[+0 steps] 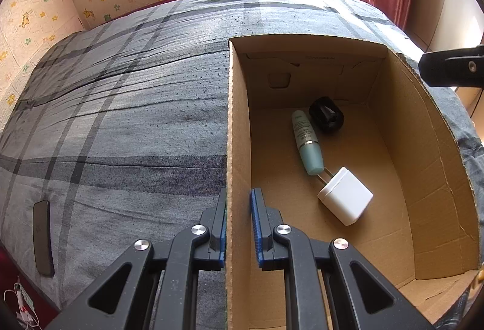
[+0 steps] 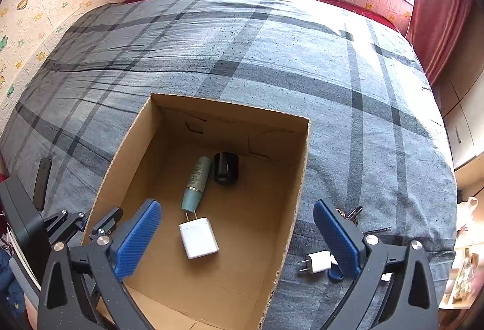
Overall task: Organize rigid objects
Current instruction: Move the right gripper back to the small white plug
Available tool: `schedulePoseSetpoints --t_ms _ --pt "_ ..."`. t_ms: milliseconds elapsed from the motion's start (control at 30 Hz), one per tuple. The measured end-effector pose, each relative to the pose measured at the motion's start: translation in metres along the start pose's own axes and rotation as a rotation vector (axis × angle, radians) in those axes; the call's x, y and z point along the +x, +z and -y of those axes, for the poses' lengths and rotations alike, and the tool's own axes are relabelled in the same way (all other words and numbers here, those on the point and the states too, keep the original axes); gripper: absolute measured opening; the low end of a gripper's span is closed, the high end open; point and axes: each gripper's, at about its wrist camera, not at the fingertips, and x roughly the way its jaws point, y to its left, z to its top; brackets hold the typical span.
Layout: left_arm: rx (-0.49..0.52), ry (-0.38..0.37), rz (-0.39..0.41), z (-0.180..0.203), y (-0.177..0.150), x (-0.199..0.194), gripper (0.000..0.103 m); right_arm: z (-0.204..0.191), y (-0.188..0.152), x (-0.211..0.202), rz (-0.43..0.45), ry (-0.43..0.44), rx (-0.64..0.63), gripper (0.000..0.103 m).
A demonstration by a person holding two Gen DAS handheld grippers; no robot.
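Note:
An open cardboard box stands on a grey plaid bed. On its floor lie a white charger cube, a teal tube and a black round object. My left gripper is shut on the box's left wall, one blue pad on each side of the cardboard. In the right wrist view my right gripper hangs open above the box, nothing between its fingers. Below it are the charger cube, the tube and the black object.
On the bedspread right of the box lie a small white plug, a blue tag and keys. A dark phone rests near the bed's left edge. Wallpapered walls, a window and a red curtain border the bed.

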Motion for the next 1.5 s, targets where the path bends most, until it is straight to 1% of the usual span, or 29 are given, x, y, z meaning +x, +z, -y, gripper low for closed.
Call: schedulePoseSetpoints --t_ms 233,433,567,800,1033,1267,1500 --pt "0.001 0.001 0.000 0.000 0.000 0.000 0.014 0.026 -0.006 -0.027 0.038 -0.030 0.032 0.103" --pt "0.001 0.002 -0.001 -0.001 0.000 0.000 0.014 0.064 -0.017 -0.049 0.066 -0.054 0.095 0.103" --pt "0.000 0.003 -0.003 0.000 0.001 0.000 0.014 0.090 -0.029 -0.055 0.064 -0.074 0.140 0.103" --pt "0.001 0.005 -0.004 0.001 0.001 0.000 0.014 0.126 -0.058 -0.044 0.036 -0.109 0.215 0.103" --pt "0.001 0.007 -0.004 0.002 0.000 0.000 0.014 0.148 -0.090 -0.023 0.016 -0.126 0.282 0.103" --pt "0.005 0.012 -0.004 0.004 0.000 0.000 0.015 0.158 -0.114 -0.003 0.003 -0.138 0.312 0.103" --pt "0.004 0.015 -0.004 0.005 0.001 -0.002 0.015 0.162 -0.125 0.008 -0.005 -0.140 0.326 0.103"
